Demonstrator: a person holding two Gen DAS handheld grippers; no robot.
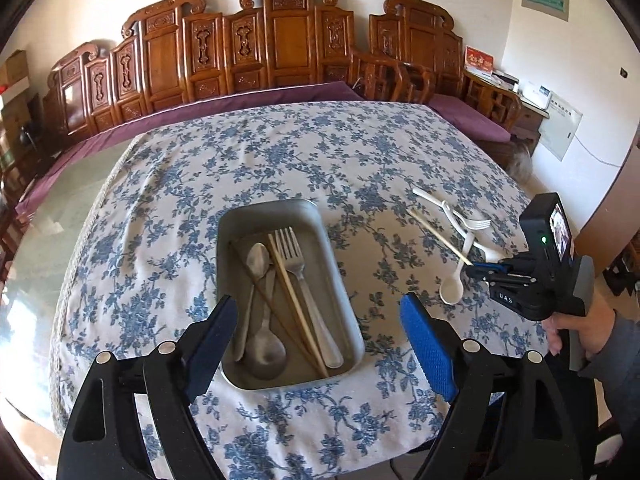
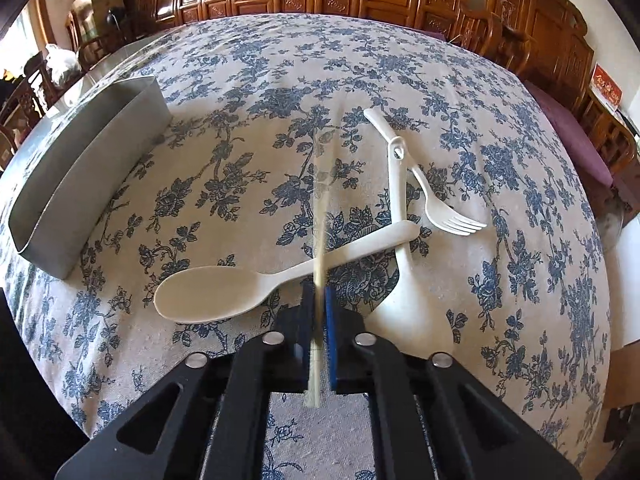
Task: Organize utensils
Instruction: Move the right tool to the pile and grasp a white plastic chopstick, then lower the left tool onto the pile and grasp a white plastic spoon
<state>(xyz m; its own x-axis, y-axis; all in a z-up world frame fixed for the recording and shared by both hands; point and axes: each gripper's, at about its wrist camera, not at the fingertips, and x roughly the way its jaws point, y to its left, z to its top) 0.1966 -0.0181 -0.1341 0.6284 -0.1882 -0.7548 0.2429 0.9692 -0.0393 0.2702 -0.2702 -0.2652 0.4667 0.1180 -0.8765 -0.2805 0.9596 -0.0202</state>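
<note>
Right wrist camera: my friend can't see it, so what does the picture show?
The right gripper is shut on a pale chopstick, above a flowery blue tablecloth. Two white spoons and a white fork lie crossed on the cloth, with a metal tray to the left.

Your left gripper (image 1: 316,344) is hanging out with its jaws spread wide, nothing between the blue pads (image 1: 428,344), fingers angled down and forward. Your right gripper (image 2: 319,300) is clamped tight, pads pinching a thin pale chopstick (image 2: 320,240) near one end. From the left wrist view you can see your right hand (image 1: 580,328) wrapped around that gripper's handle, grey sleeve at the wrist.
</note>
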